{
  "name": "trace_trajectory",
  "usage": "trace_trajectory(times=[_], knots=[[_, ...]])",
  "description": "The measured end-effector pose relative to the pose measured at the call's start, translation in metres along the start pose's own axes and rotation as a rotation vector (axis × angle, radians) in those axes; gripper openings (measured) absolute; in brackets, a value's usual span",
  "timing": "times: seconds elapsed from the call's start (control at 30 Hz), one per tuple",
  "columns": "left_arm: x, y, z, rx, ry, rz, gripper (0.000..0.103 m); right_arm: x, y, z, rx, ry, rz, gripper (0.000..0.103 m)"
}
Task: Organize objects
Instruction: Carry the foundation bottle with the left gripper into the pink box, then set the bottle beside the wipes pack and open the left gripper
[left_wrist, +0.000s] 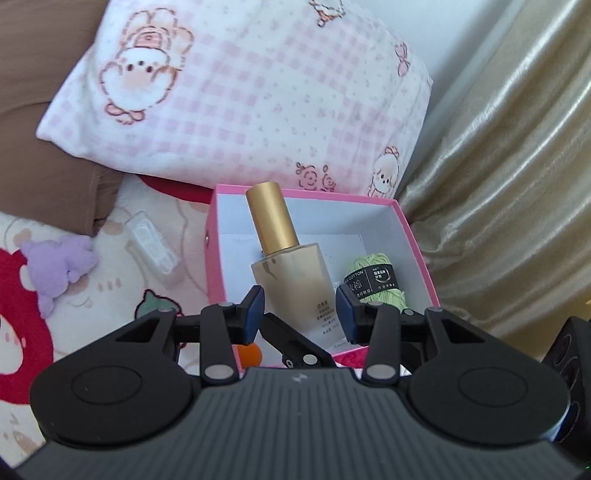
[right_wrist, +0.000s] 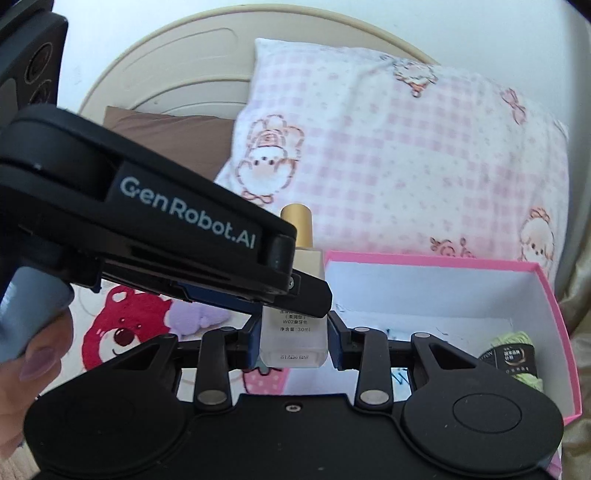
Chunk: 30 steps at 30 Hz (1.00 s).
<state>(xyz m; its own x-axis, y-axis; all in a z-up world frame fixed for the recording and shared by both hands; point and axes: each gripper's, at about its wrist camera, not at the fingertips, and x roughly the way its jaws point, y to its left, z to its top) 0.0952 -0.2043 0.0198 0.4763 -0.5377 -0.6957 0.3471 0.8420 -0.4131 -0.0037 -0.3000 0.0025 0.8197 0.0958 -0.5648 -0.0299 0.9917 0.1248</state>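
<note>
A foundation bottle (left_wrist: 291, 280) with a gold cap and a pale beige body is held upright in the air by both grippers. My left gripper (left_wrist: 301, 314) is shut on its body, blue pads against its two sides. My right gripper (right_wrist: 294, 339) is shut on the bottle (right_wrist: 293, 332) near its base. In the right wrist view the left gripper (right_wrist: 310, 295) reaches in from the left across the bottle's front. The bottle hangs at the left side of an open pink box (left_wrist: 417, 243) with a white inside. A green yarn ball (left_wrist: 373, 280) with a black label lies in the box.
The box (right_wrist: 554, 314) sits on a cartoon-print blanket in front of a pink checked pillow (left_wrist: 240, 92). A purple plush toy (left_wrist: 55, 269), a clear plastic case (left_wrist: 151, 243) and an orange ball (left_wrist: 249, 354) lie left of it. A gold curtain (left_wrist: 498, 184) hangs on the right. A hand (right_wrist: 33, 362) grips the left handle.
</note>
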Motion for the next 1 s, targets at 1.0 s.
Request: trace_trajectory(times=[1.0], knots=[[0.178, 0.001, 0.029, 0.063, 0.354, 0.164, 0.036, 0.164, -0.100, -0.035, 0.487, 0.385, 0.036, 0.040]])
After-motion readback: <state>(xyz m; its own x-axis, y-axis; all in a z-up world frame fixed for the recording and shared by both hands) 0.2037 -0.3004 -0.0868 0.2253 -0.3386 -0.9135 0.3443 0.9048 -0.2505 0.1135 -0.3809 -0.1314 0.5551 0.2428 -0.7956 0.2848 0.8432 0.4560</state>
